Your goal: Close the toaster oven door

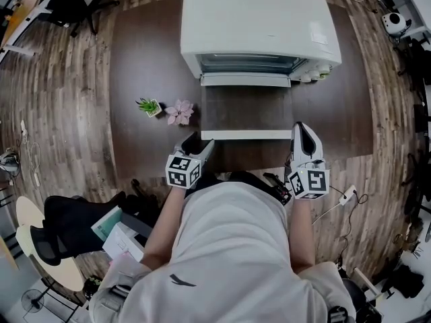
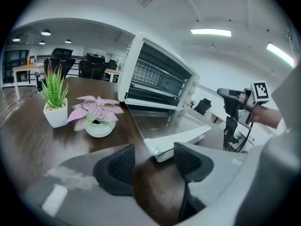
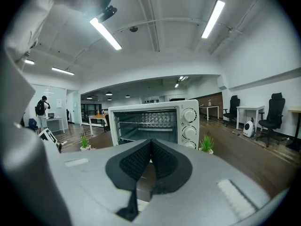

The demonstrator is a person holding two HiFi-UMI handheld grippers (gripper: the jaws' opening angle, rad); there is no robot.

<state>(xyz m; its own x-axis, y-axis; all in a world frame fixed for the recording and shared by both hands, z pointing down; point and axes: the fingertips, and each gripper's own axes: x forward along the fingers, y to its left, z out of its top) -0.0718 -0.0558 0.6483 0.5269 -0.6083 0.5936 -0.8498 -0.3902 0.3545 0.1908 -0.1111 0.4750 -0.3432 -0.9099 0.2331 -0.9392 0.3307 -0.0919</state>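
A white toaster oven (image 1: pixel 256 25) stands at the back of the dark table (image 1: pixel 141 59). Its glass door (image 1: pixel 246 110) hangs fully open and lies flat toward me, white handle edge (image 1: pixel 246 134) nearest. My left gripper (image 1: pixel 202 147) is at the door's front left corner. In the left gripper view its jaws (image 2: pixel 153 161) stand open, and the corner of the door (image 2: pixel 174 131) sits just beyond the gap, untouched by the pads. My right gripper (image 1: pixel 304 138) hovers off the door's front right corner. Its pads (image 3: pixel 151 147) are shut together on nothing, pointing at the oven (image 3: pixel 153 121).
Two small potted plants, a green one (image 1: pixel 149 106) and a pink-leaved one (image 1: pixel 180 112), sit on the table left of the door. The table's front edge lies just behind both grippers. A black office chair (image 1: pixel 67 227) stands on the floor at the lower left.
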